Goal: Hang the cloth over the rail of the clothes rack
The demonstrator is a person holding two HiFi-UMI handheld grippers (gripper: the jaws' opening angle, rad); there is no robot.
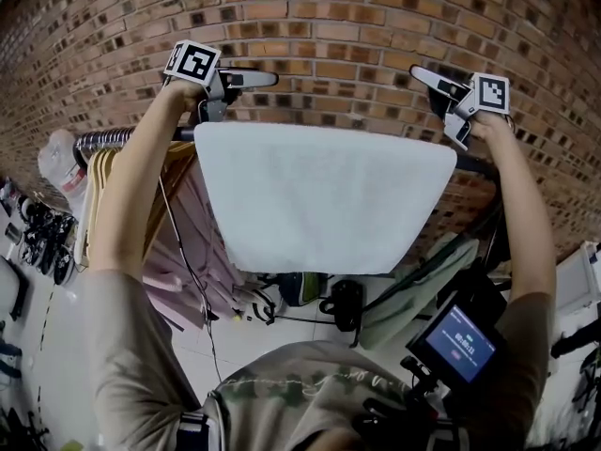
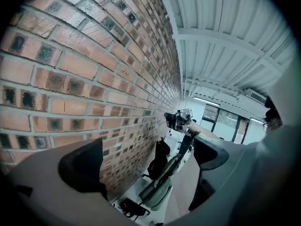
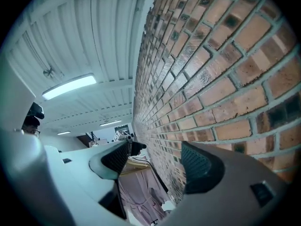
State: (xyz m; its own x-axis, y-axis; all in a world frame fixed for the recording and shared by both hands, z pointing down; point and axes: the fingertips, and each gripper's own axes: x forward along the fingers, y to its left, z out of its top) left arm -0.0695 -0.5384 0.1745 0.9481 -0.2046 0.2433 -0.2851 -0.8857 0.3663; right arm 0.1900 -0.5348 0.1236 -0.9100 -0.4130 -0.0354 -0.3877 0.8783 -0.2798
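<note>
A white cloth [image 1: 319, 195] hangs draped over the dark rail [image 1: 105, 139] of the clothes rack, in front of a brick wall [image 1: 329, 26]. Its top fold lies flat along the rail and it falls in a smooth sheet. My left gripper [image 1: 235, 92] is just above the cloth's top left corner, open, with nothing between its fingers. My right gripper [image 1: 439, 101] is just above the top right corner, also open and empty. In the left gripper view the left gripper [image 2: 148, 159] shows wide-apart jaws with only wall and floor between them. The right gripper [image 3: 157, 161] shows the same.
Wooden hangers [image 1: 103, 177] and pink garments [image 1: 183, 242] hang on the rail left of the cloth. A green bag [image 1: 423, 289] hangs at the right below the rail. A small lit screen [image 1: 460, 341] sits at my chest. Dark items lie on the floor at left [image 1: 42, 242].
</note>
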